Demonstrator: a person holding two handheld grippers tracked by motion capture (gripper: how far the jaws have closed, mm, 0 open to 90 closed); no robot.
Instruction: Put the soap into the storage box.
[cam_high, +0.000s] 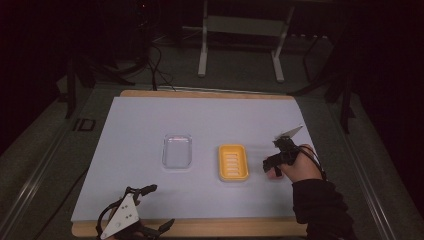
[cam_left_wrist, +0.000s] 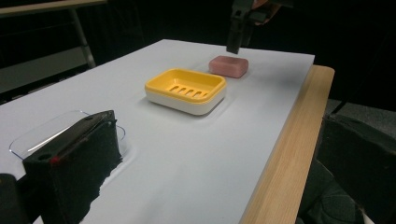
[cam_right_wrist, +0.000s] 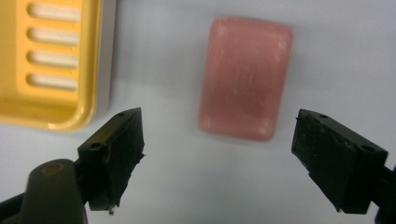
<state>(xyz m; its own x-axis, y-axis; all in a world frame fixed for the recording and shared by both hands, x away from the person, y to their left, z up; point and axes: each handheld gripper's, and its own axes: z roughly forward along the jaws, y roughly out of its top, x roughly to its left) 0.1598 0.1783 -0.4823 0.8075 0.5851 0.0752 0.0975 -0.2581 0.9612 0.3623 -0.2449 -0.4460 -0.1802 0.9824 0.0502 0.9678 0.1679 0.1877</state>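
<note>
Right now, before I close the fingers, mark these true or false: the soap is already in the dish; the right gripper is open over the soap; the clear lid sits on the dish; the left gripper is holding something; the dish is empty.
1. The pink soap is already in the yellow dish. False: it lies on the white mat beside the dish.
2. The right gripper is open over the soap. True.
3. The clear lid sits on the dish. False: it lies apart on the mat.
4. The left gripper is holding something. False: its fingers are open and empty.
5. The dish is empty. True.
</note>
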